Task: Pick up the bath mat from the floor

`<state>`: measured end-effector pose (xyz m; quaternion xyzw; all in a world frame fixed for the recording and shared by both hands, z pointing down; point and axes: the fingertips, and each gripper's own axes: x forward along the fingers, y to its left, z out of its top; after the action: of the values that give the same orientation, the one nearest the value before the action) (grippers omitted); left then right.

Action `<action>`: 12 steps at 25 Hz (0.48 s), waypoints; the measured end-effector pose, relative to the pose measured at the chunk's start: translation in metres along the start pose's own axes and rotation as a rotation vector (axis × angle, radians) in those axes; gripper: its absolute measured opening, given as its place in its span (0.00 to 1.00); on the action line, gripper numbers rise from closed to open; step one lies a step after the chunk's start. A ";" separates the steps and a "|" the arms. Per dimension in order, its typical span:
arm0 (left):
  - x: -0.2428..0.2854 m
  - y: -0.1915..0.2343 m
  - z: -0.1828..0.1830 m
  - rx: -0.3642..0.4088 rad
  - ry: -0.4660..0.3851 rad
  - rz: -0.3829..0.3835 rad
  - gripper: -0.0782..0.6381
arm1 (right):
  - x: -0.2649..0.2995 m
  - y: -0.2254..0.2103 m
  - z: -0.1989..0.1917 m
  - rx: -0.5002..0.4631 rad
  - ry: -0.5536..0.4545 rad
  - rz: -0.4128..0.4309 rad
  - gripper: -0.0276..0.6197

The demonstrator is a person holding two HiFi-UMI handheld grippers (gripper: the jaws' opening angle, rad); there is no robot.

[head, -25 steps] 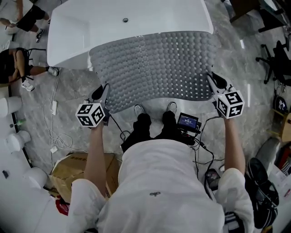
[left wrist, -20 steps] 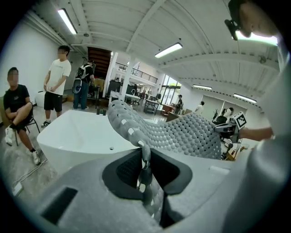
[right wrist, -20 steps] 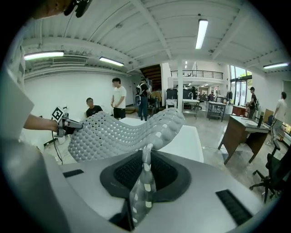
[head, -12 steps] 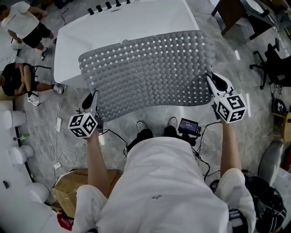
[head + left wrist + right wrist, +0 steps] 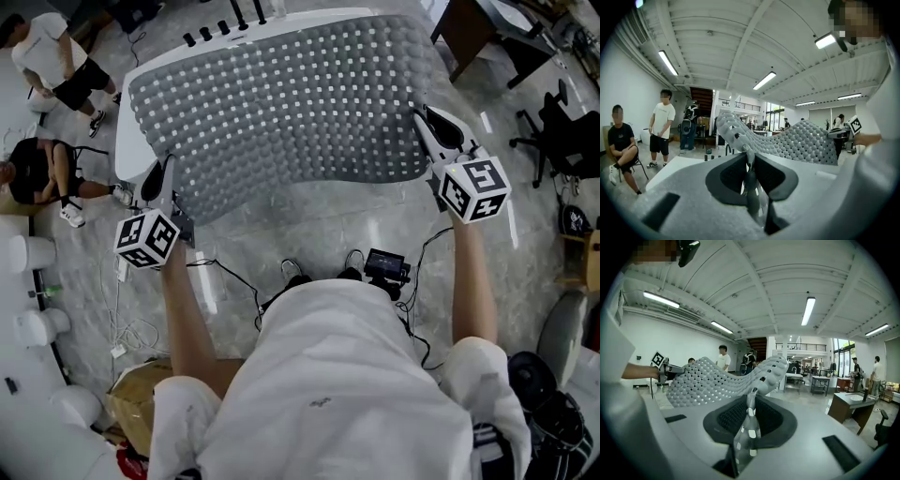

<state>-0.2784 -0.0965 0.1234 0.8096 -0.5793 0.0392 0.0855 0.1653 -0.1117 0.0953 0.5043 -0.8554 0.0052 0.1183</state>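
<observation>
The bath mat (image 5: 281, 112) is held off the floor, spread out above the bathtub (image 5: 125, 155). Its near left corner is clamped in the left gripper (image 5: 157, 180) and its near right corner in the right gripper (image 5: 433, 127). Two people (image 5: 52, 56) are seen left of the tub. A cardboard box (image 5: 136, 403) lies on the floor at the near left, and office chairs (image 5: 562, 131) stand at the far right.
</observation>
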 end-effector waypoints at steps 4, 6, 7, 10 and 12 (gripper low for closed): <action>-0.005 -0.001 0.036 0.033 -0.075 0.021 0.19 | -0.002 -0.003 0.032 -0.030 -0.057 -0.011 0.13; -0.007 -0.001 0.052 0.043 -0.106 0.024 0.19 | -0.002 -0.008 0.044 -0.036 -0.082 -0.014 0.13; -0.008 -0.001 0.059 0.048 -0.121 0.024 0.19 | -0.002 -0.011 0.049 -0.038 -0.093 -0.015 0.13; -0.011 -0.001 0.079 0.066 -0.157 0.027 0.19 | -0.004 -0.017 0.061 -0.044 -0.123 -0.013 0.13; -0.015 0.002 0.091 0.078 -0.176 0.035 0.19 | -0.004 -0.019 0.068 -0.052 -0.140 -0.008 0.13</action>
<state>-0.2885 -0.0996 0.0319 0.8024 -0.5967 -0.0081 0.0021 0.1701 -0.1261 0.0261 0.5036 -0.8594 -0.0528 0.0716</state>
